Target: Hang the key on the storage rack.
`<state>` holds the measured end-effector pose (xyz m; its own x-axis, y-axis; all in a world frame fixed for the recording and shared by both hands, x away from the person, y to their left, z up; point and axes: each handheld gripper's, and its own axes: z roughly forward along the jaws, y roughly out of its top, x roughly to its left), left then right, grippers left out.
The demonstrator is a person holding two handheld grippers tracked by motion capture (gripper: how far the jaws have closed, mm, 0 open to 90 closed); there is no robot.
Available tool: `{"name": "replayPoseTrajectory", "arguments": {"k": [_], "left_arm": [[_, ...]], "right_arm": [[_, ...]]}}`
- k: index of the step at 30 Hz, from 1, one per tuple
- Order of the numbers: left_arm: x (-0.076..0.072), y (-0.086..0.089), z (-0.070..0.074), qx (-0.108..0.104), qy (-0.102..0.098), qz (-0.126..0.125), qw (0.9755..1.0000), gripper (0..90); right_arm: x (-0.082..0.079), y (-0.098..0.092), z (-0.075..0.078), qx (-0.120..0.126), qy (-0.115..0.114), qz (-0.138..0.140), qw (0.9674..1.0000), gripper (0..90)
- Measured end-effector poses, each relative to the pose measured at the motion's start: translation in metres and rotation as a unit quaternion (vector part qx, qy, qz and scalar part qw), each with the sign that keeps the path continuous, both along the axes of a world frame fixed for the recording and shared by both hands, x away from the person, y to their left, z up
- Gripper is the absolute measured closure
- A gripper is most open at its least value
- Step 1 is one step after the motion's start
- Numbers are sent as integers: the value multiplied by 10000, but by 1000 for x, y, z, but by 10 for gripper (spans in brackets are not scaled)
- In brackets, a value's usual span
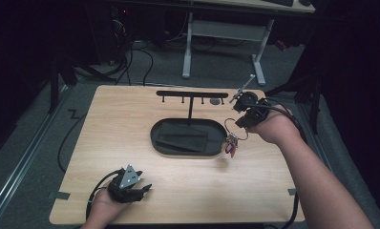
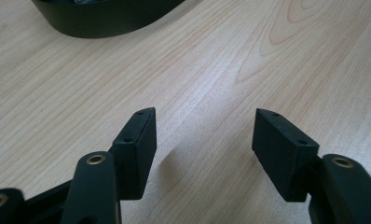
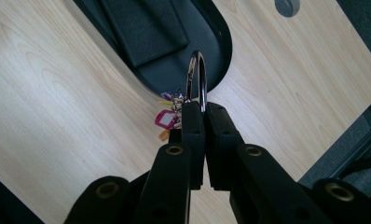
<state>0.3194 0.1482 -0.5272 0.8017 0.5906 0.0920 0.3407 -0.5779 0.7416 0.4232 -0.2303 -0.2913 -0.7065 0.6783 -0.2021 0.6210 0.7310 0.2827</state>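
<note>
A large metal key ring (image 3: pixel 198 77) is pinched between the jaws of my right gripper (image 3: pixel 204 108), which is shut on it. A bunch of keys with coloured tags (image 1: pixel 231 144) dangles below the ring, just off the right end of the black oval tray (image 1: pixel 160 143). My right gripper (image 1: pixel 240 123) hovers above the table at the tray's right side. Behind the tray stands a black T-shaped rack with small hooks (image 1: pixel 192 95). My left gripper (image 1: pixel 141 190) rests near the table's front left edge, its jaws wide apart over bare wood (image 2: pixel 204 135).
A dark flat rectangular item (image 3: pixel 144 28) lies inside the tray. A round grey hole cover (image 1: pixel 216 101) sits in the tabletop (image 1: pixel 102 124) near the rack. Beyond the table stand a white desk frame (image 1: pixel 224 36) and floor cables. The tray's rim (image 2: pixel 104 21) lies ahead of my left gripper.
</note>
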Motion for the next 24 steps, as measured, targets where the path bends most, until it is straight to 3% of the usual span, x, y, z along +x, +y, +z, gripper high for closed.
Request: {"name": "replayPoseTrajectory", "arguments": {"k": [10,24], "left_arm": [[-5,6,-1,38,1,69,10000,404],[-10,11,-2,96,4,93,9999,400]], "right_arm": [[13,11,5,-37,-52,85,9999,875],[36,18,-3,-50,-67,64,9999,875]]}}
